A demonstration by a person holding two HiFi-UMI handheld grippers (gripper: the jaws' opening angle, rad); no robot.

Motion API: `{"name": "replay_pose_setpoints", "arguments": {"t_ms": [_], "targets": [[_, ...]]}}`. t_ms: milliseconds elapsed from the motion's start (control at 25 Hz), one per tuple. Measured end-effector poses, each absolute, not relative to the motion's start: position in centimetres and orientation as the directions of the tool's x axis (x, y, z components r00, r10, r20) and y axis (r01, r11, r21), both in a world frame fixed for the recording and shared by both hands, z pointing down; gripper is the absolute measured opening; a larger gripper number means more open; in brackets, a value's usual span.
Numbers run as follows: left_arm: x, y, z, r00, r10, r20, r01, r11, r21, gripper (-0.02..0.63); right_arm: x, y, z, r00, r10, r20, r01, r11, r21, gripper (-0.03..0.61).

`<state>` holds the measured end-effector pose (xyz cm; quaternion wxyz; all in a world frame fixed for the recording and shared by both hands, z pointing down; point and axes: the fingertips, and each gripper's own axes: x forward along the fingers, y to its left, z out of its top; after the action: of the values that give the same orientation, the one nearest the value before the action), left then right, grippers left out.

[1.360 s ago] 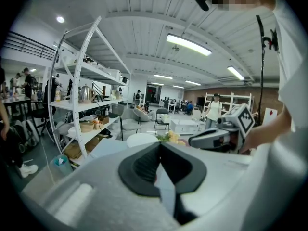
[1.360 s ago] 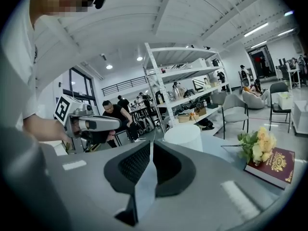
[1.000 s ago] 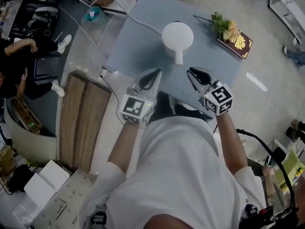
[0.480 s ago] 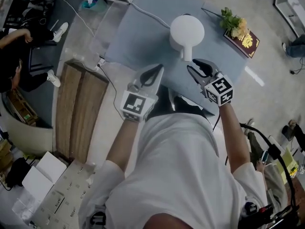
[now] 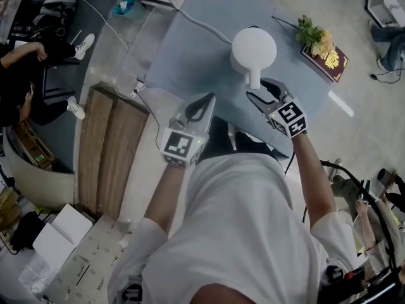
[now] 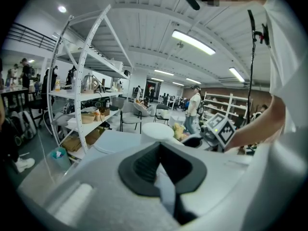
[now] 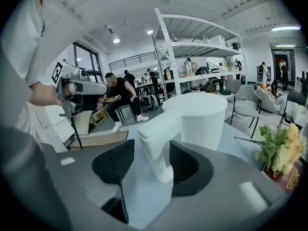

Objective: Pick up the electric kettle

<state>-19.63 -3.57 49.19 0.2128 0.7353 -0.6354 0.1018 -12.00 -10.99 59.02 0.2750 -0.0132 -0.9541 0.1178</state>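
- Count: one electric kettle [image 5: 253, 48], white; one tabletop [image 5: 190, 62], grey-blue; two tongs, each fitted with one marker cube.
- Also counted on the tabletop: one dark red book [image 5: 326, 61] and one bunch of flowers [image 5: 314, 37], both at the upper right of the head view, well apart from the kettle.
- One white cable [image 5: 205, 25] is laid across the tabletop from the upper left toward the kettle.
- Kettle location: stood on the tabletop, upper centre of the head view, just above the right tongs.
- Kettle attitude: upright, long axis vertical, as seen in the right gripper view. Lid is seen as a round disc from above.
- Kettle handle [image 5: 255, 78] is pointed at the lower edge of the head view, straight toward the right tongs. Spout cannot be made out.
- Right tongs [image 5: 261, 88]: released, jaws have just been opening. The handle is stood between the two pads [image 7: 114, 161] with no squeeze on it; a clear gap is seen on the frame-left side.
- Left tongs [image 5: 204, 103]: clenched, nothing held between the jaws. They are held over the near edge of the tabletop, lower left of the kettle, apart from it.
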Motion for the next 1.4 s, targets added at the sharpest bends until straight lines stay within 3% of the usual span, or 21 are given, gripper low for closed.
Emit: {"name": "replay_pose_setpoints", "arguments": {"t_ms": [480, 720, 960, 1200, 1400], "targets": [[-21.1, -4.9, 49.6, 0.192, -0.871, 0.453, -0.975, -0.114, 0.193, 0.003, -14.4, -11.3, 60.1, -0.859, 0.095, 0.503, -0.038, 0.968, -0.247, 0.257], [-21.7, -5.6, 50.3, 0.206, -0.865, 0.457, -0.972, -0.127, 0.199, 0.003, -15.2, -11.2, 60.7, -0.861, 0.072, 0.504, -0.055, 0.971, -0.234, 0.205], [-21.8, -6.3, 50.6, 0.223, -0.853, 0.472, -0.969, -0.139, 0.206, 0.003, -15.9, -10.9, 61.4, -0.853, 0.086, 0.514, -0.034, 0.975, -0.22, 0.192], [-21.9, -6.6, 50.9, 0.229, -0.847, 0.479, -0.967, -0.142, 0.21, 0.003, -16.1, -11.1, 61.8, -0.848, 0.073, 0.524, -0.013, 0.987, -0.158, 0.124], [-21.8, -6.5, 51.5, 0.235, -0.836, 0.496, -0.967, -0.149, 0.207, 0.003, -16.2, -11.1, 61.7, -0.859, 0.055, 0.51, -0.011, 0.992, -0.126, 0.115]]}}
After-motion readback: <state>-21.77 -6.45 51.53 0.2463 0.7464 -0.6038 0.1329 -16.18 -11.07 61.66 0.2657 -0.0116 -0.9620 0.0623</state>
